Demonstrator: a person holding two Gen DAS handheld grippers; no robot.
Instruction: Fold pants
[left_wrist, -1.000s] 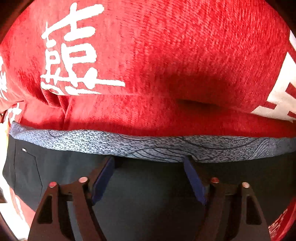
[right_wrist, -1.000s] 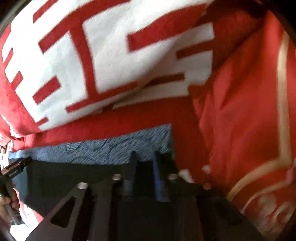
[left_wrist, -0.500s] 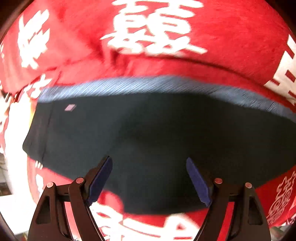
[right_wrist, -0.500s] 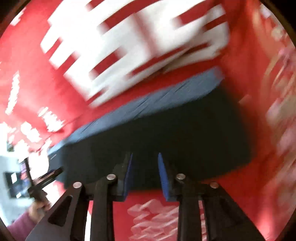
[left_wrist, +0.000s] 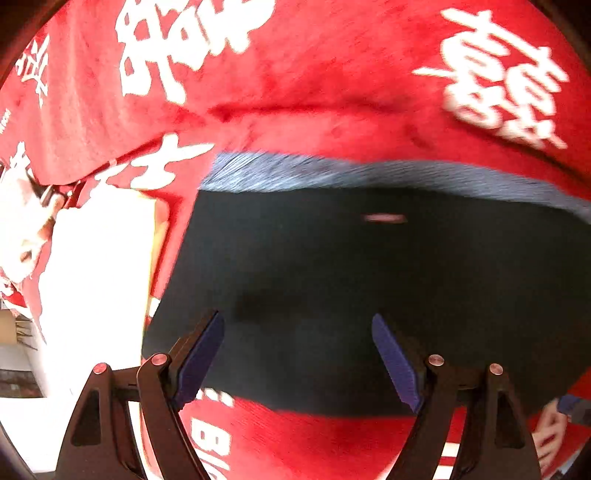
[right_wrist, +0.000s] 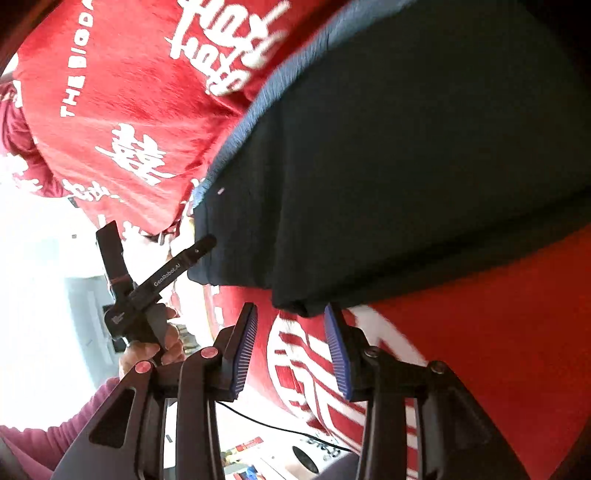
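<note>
Folded dark pants (left_wrist: 369, 288) lie flat on a red blanket (left_wrist: 325, 85) printed with large white characters, and I am looking down at them from both of my hand-held tools. The pants form a broad, dark, nearly black slab with a blue-grey patterned waistband (left_wrist: 332, 171) running along the far edge; a small pale tag (left_wrist: 384, 218) shows just below that band. From the left wrist view, my left gripper (left_wrist: 297, 354) hangs over the near part of the pants with its jaws spread wide and nothing between them; the blue pads (left_wrist: 201, 356) sit apart, with dark cloth showing in the gap. From the right wrist view, my right gripper (right_wrist: 291, 350) sits just off the near corner of the folded pants (right_wrist: 388, 177), its jaws also apart and empty, with the red and white blanket (right_wrist: 122, 92) showing between the ribbed blue pads (right_wrist: 243, 354). The corner of the pants lies just beyond the tips; I cannot tell whether they touch it. In that same view the left gripper (right_wrist: 159, 264) appears at the left, gripped by my left hand (right_wrist: 155, 345) in a pinkish sleeve, its black fingers reaching toward the left edge of the pants. Both views are slightly blurred.
</note>
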